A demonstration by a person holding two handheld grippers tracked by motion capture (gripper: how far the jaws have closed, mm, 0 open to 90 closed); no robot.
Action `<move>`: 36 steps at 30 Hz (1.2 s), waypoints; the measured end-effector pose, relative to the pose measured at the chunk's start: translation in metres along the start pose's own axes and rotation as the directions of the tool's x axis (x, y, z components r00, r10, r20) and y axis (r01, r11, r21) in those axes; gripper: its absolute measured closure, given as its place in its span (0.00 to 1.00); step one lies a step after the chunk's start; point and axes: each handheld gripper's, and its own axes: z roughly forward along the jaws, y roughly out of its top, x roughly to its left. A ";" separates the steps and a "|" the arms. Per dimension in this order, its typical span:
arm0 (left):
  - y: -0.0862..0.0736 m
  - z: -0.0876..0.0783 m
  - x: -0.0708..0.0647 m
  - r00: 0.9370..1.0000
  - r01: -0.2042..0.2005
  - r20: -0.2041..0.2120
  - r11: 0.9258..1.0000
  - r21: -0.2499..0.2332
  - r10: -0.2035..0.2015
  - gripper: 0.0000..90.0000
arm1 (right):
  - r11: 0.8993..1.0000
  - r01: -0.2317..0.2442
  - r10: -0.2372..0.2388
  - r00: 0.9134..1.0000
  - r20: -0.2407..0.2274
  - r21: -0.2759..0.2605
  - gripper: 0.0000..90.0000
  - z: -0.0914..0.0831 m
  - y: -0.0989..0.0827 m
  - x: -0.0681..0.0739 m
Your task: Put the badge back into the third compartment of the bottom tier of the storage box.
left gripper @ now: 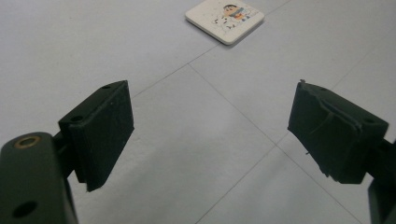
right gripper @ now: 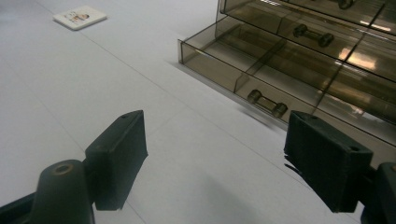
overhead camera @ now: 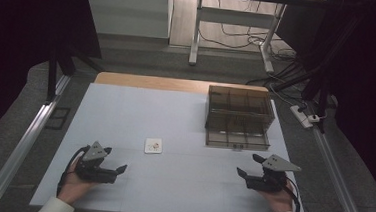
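A pale grey sheet covers the table, whose wooden far edge shows beyond it. Past the table lie a dark carpet, a white desk frame and loose cables; a power strip sits on the floor at right. Metal rails flank the table.

In the high view the left gripper and right gripper rest low at the near corners, well apart, each in a hand. A small white tile lies flat between them, nearer the left gripper. A smoky drawer box stands at the far right, its lowest drawer pulled out.

The left gripper view resolves a cartoon print on the tile, ahead of wide-open, empty jaws. The right gripper view shows the drawer's dividers and barbell handle, just ahead of jaws likewise wide and empty, with the tile far off at upper left.
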 end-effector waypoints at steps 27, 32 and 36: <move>0.000 0.001 0.000 1.000 0.002 0.002 1.000 0.002 -0.002 0.15 | 0.998 0.060 -0.064 0.989 -0.132 -0.037 0.21 0.032 0.051 0.017; 0.002 0.002 0.000 1.000 0.018 0.022 1.000 0.000 -0.018 0.15 | 0.996 0.087 -0.091 0.985 -0.150 -0.034 0.22 0.047 0.062 0.021; 0.002 0.003 0.000 1.000 0.014 0.027 1.000 0.006 -0.014 0.15 | 0.995 0.099 -0.102 0.978 -0.182 -0.024 0.22 0.067 0.072 0.025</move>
